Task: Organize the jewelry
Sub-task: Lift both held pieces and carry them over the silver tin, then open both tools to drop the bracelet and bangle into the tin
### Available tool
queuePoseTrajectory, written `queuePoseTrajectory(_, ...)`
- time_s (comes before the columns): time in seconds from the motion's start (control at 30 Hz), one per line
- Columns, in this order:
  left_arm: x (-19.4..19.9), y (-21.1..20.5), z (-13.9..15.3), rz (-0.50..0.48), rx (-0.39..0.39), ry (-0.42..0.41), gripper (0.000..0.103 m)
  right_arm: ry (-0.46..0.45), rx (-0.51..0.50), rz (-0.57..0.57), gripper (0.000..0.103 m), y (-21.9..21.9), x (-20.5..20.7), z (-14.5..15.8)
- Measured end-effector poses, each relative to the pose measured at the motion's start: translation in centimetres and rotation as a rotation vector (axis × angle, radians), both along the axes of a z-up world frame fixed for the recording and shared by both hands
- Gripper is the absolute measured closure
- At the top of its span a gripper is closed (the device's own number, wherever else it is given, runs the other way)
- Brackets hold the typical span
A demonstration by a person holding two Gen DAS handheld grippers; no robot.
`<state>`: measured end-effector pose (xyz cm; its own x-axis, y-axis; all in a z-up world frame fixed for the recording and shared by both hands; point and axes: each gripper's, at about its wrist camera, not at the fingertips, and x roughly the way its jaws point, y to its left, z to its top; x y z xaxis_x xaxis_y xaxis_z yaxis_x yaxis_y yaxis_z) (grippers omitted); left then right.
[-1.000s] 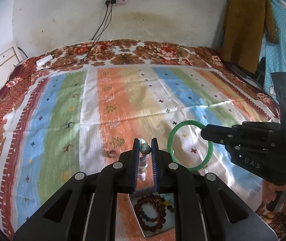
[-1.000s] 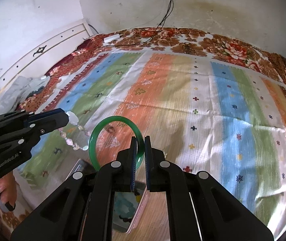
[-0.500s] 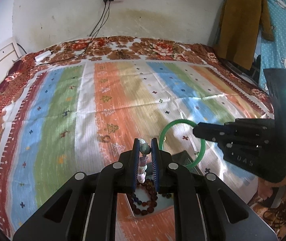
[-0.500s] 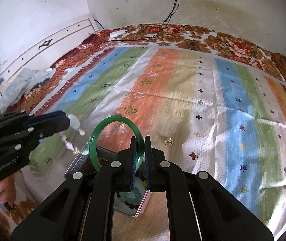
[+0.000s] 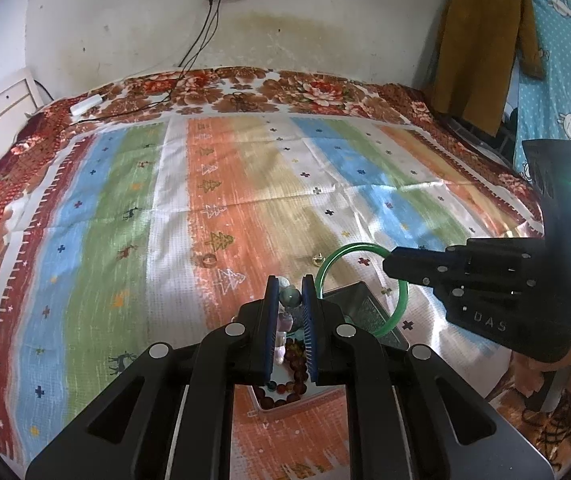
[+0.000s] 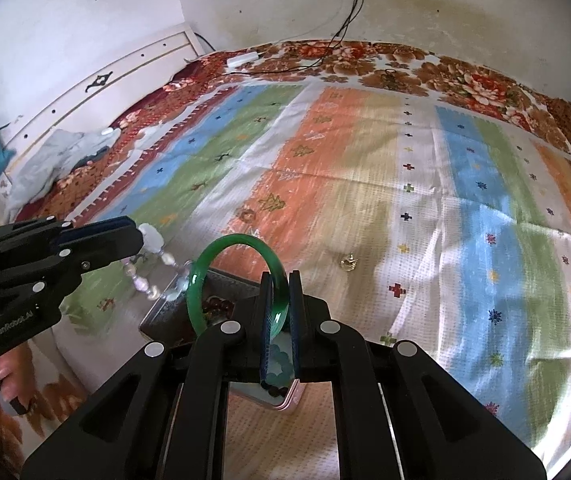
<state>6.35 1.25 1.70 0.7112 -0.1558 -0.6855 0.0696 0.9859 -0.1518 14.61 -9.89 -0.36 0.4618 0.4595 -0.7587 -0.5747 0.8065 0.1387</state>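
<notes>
My left gripper (image 5: 290,294) is shut on a pale bead bracelet (image 5: 288,298), which hangs from its tips (image 6: 153,276) over an open jewelry box (image 5: 369,312). My right gripper (image 6: 281,292) is shut on a green bangle (image 6: 205,276), held upright just above the same box (image 6: 165,312). In the left wrist view the bangle (image 5: 327,266) stands to the right of my fingers. A dark red bead bracelet (image 5: 285,388) lies inside the box. A small gold ring (image 6: 348,263) and a brownish ring (image 6: 246,214) lie on the bedspread beyond.
The striped bedspread (image 5: 125,220) covers a wide bed. A white power strip (image 5: 85,105) with cables lies at the far edge. Clothes hang at the right (image 5: 477,40). A white headboard (image 6: 85,92) and crumpled cloth (image 6: 65,152) are at the left.
Both grippers have moved back and down toward the jewelry box, which now lies under both held pieces. Both stay shut on their jewelry.
</notes>
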Motion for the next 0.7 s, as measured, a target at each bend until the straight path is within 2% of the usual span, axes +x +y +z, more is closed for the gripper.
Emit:
queuePoseTrajectory(0.1, 0.0, 0.2, 0.0, 0.006, 0.000, -0.001, 0.091, 0.030, 0.000, 0.042, 0.091, 0.5, 0.0, -0.5)
queuePoseTrajectory(0.13, 0.1, 0.4, 0.0, 0.011, -0.002, 0.005, 0.084, 0.034, -0.001, 0.042, 0.085, 0.6, 0.0, -0.5)
queuePoseTrajectory(0.17, 0.2, 0.4, 0.0, 0.017, -0.002, 0.007, 0.074, 0.031, -0.002, 0.039, 0.073, 0.6, 0.0, -0.4)
queuePoseTrajectory(0.23, 0.4, 0.7, 0.1, 0.031, 0.002, 0.006, 0.066, 0.027, 0.000, 0.035, 0.065, 0.4, 0.1, -0.3)
queuePoseTrajectory(0.37, 0.8, 1.9, -0.1, 0.076, -0.013, 0.015, 0.057, 0.033, 0.000, -0.002, 0.064, -0.4, 0.8, -0.4)
queuePoseTrajectory(0.7, 2.4, 3.8, -1.5, 0.130, -0.014, 0.067, 0.053, 0.064, 0.008, -0.044, 0.061, -1.4, 2.7, -0.8)
